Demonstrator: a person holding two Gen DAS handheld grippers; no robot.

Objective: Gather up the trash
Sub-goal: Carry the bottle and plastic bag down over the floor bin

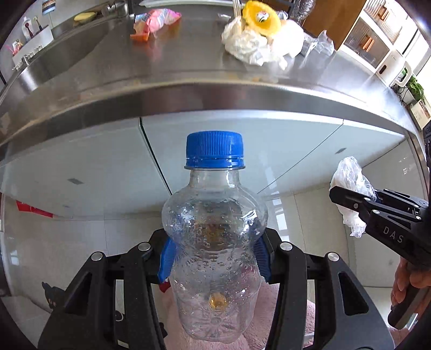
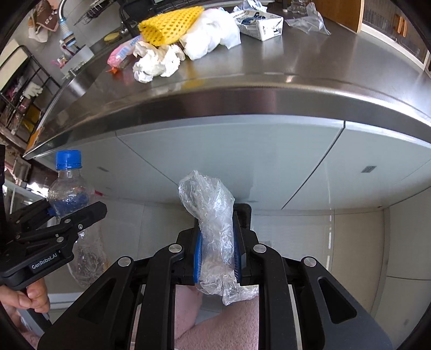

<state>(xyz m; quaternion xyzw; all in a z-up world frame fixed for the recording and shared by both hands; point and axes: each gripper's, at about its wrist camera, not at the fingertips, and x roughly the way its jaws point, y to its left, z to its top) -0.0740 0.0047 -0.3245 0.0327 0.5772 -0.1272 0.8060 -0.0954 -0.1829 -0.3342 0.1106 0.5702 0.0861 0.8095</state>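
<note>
"GenRobot.AI" is printed in white on the left gripper [image 2: 76, 212] body, seen from the right wrist. "DAS" stands on the right gripper [image 1: 347, 198] body, seen from the left wrist. Print on the white carton [image 2: 260, 25] behind it, on the counter, is unreadable.

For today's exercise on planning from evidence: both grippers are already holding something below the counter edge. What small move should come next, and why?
Probably carry both loads to a bin, which is not in view, before reaching for more. The left gripper is shut on the clear bottle and the right gripper on crumpled plastic film, so neither can take the tissues left on the steel counter.
</note>
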